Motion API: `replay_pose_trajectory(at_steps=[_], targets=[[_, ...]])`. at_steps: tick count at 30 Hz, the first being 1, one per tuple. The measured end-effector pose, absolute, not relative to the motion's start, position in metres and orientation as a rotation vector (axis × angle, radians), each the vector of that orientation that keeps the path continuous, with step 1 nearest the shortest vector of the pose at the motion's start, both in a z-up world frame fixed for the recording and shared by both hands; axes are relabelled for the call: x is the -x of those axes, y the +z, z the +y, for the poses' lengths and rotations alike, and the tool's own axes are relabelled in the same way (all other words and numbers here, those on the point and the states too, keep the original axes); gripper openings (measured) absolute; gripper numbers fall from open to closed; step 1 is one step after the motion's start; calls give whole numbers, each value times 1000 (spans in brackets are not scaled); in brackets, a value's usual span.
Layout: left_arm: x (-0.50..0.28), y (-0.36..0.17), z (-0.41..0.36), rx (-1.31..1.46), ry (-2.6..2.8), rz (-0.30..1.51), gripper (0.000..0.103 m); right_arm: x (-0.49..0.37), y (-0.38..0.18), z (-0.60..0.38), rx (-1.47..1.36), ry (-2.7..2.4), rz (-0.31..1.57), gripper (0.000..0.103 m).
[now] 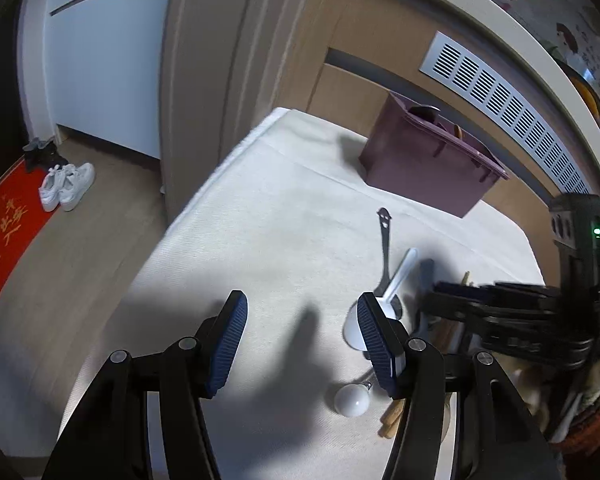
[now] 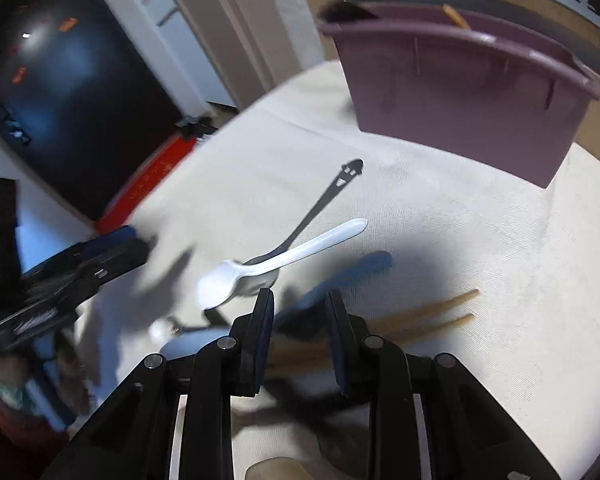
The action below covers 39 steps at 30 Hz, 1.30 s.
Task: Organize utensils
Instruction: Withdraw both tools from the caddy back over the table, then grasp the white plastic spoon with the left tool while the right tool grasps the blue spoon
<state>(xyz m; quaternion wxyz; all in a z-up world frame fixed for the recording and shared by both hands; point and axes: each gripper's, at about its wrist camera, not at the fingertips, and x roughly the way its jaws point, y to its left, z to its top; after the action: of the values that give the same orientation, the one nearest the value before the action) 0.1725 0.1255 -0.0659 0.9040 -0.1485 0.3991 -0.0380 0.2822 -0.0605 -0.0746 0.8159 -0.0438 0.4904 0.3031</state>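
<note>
left wrist view: my left gripper [image 1: 302, 334] hangs above the white cloth [image 1: 260, 220], tilted down and forward, its blue-padded fingers [image 1: 228, 340] spread wide with nothing between them.
left claw surroundings: the right-hand pad sits in front of the bowl of a white plastic spoon [image 1: 396, 280]; i cannot tell whether it touches it.
spoons, left view: a dark metal spoon [image 1: 385, 248] lies under the white one, its handle pointing away toward the purple bin [image 1: 424, 164].
other pieces, left view: a small white ball-ended piece [image 1: 352, 399] lies near the pad, and wooden chopsticks [image 1: 392, 416] show beside it.
purple bin: it stands upright at the far side of the cloth, with a dark utensil and a wooden tip showing above its rim.
right gripper seen from left: my right gripper [image 1: 428, 300] reaches in low from the right edge, blurred, over the utensil pile.
floor: white sneakers [image 1: 66, 186] sit beside a red mat [image 1: 4, 236].
right wrist view: my right gripper [image 2: 300, 308] points down at the pile, fingers partly apart, a blurred blue handle [image 2: 352, 270] running between them; i cannot tell whether they grip it.
utensils, right view: the chopsticks [image 2: 428, 312] lie just right of the fingers, the white plastic spoon [image 2: 284, 262] crosses the dark metal spoon [image 2: 320, 208] ahead.
bin, right view: the purple bin [image 2: 460, 100] stands beyond them, well apart.
left gripper seen from right: my left gripper [image 2: 112, 248] shows blurred at the left edge.
</note>
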Motion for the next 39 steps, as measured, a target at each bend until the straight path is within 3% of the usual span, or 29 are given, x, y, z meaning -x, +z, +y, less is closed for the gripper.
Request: replay_pose_trajectory(at_steps=[3, 7, 11, 19, 33, 35, 37, 39], targets=[[-180, -69, 119, 304, -102, 838, 58, -281, -78, -53, 157, 632, 1029, 27], [-187, -72, 105, 272, -157, 862, 58, -281, -77, -70, 211, 640, 1011, 15], [-197, -78, 84, 259, -264, 909, 58, -277, -73, -102, 265, 585, 981, 9], [-213, -85, 50, 220, -346, 992, 58, -281, -77, -155, 195, 566, 1002, 10], [-250, -66, 21, 59, -301, 987, 58, -276, -83, -157, 180, 574, 932, 13], [-259, -66, 10, -11, -264, 983, 54, -274, -84, -157, 186, 580, 919, 16], [-266, -68, 3, -73, -236, 982, 36, -271, -83, -157, 195, 582, 910, 19], [-270, -70, -1, -100, -240, 996, 32, -270, -83, -156, 199, 582, 902, 20]])
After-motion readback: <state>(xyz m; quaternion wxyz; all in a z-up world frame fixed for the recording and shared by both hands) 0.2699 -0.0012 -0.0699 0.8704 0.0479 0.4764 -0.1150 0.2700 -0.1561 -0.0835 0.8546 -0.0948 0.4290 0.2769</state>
